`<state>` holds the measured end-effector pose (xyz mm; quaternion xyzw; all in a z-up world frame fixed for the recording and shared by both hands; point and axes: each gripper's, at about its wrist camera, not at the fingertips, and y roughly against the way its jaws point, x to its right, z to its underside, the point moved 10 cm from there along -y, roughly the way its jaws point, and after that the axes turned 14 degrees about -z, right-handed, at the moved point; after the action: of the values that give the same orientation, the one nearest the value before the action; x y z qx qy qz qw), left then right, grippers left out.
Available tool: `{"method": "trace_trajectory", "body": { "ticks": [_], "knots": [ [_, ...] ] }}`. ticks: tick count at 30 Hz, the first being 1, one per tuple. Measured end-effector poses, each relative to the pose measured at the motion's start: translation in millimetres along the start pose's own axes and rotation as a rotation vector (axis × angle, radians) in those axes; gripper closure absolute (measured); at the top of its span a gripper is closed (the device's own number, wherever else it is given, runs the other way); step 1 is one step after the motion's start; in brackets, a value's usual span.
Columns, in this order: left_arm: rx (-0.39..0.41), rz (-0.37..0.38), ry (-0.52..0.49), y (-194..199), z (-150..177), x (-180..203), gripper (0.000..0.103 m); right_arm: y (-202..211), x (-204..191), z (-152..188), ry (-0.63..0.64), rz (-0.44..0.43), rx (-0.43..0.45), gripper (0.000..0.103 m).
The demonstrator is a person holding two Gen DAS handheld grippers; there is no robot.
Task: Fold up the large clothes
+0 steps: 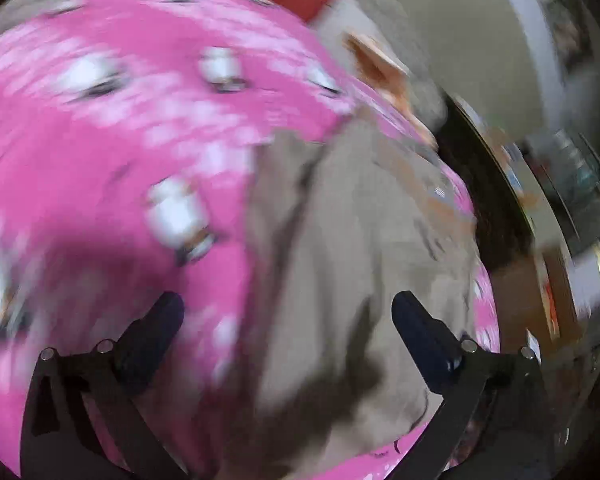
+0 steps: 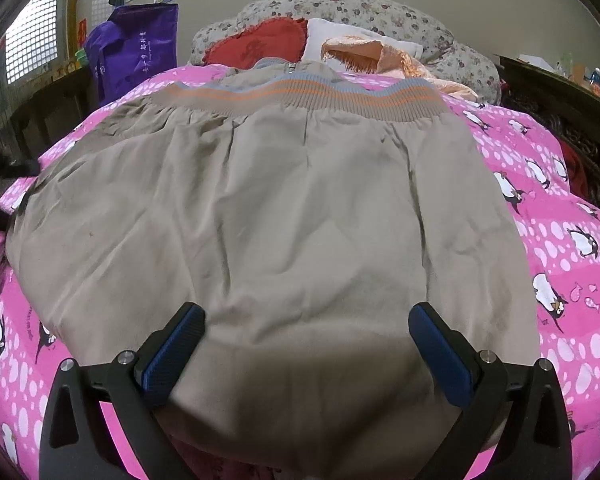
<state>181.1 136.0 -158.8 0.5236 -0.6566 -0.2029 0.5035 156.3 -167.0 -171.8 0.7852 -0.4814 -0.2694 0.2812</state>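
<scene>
A large beige jacket point(image 2: 292, 208) lies spread flat on a pink penguin-print bedspread point(image 2: 560, 248). Its ribbed hem point(image 2: 300, 98) with orange and grey stripes is at the far side. My right gripper point(image 2: 306, 320) is open, its blue pads wide apart over the near edge of the jacket. The left wrist view is motion-blurred. It shows the jacket point(image 1: 360, 240) right of centre on the pink bedspread point(image 1: 100, 152). My left gripper point(image 1: 288, 312) is open and empty above the jacket's left edge.
Pillows lie at the head of the bed: a red one point(image 2: 256, 46), a white one, a peach cloth point(image 2: 364, 56) and a floral one point(image 2: 340, 8). A purple bag point(image 2: 136, 48) stands at the far left. Dark furniture point(image 2: 560, 80) flanks the right side.
</scene>
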Motion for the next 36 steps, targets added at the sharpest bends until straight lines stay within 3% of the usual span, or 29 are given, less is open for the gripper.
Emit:
{"method": "trace_trajectory", "body": {
  "ticks": [2,4,7,8,9,10,12,14,15,17,19,22,27,29,31,33,36],
  "knots": [
    [-0.057,0.026,-0.021,-14,-9,5,0.0,0,1,0,-0.001,-0.003,0.001,0.001],
    [-0.066,0.041,-0.071,-22,-22,12,0.0,0,1,0,0.0,-0.002,0.001,0.001],
    [-0.121,0.109,-0.053,-27,-28,18,0.003,0,1,0,-0.001,-0.003,0.001,0.001],
    [-0.14,0.161,-0.048,-23,-27,23,0.01,0,1,0,-0.002,-0.005,0.001,0.001],
    [-0.161,0.22,-0.044,-17,-24,31,0.025,0,2,0,-0.004,-0.007,0.001,0.001],
    [-0.151,0.234,-0.05,-12,-24,34,0.029,0,2,0,-0.004,-0.008,0.001,0.001],
    [-0.138,0.202,-0.076,-9,-23,32,0.029,0,2,0,-0.005,-0.01,0.001,0.001],
    [-0.165,0.122,-0.079,-20,-19,17,0.029,-1,2,0,-0.006,-0.011,0.001,0.001],
    [-0.179,0.111,-0.078,-24,-18,12,0.033,-1,2,0,-0.006,-0.012,0.001,0.001],
    [-0.192,0.146,-0.093,-22,-13,14,0.033,-1,3,0,-0.006,-0.012,0.002,0.001],
    [-0.237,0.193,-0.108,-22,-4,24,0.021,-1,3,0,-0.006,-0.013,0.002,0.001],
    [-0.244,0.175,-0.166,-25,-4,35,0.02,-1,3,0,-0.007,-0.013,0.002,0.001],
    [-0.2,0.186,-0.066,-34,-28,29,0.02,-1,3,0,-0.006,-0.012,0.002,0.001],
    [-0.206,0.186,-0.114,-30,-21,33,0.023,-1,3,0,-0.007,-0.013,0.003,0.001],
    [-0.216,0.164,-0.152,-30,-15,31,0.047,-1,3,0,-0.006,-0.013,0.003,0.001],
    [-0.217,0.157,-0.133,-31,-19,25,0.053,-1,3,0,-0.007,-0.014,0.003,0.001],
    [-0.214,0.158,-0.059,-35,-30,12,0.053,0,3,0,-0.007,-0.014,0.003,0.001]
  ]
}}
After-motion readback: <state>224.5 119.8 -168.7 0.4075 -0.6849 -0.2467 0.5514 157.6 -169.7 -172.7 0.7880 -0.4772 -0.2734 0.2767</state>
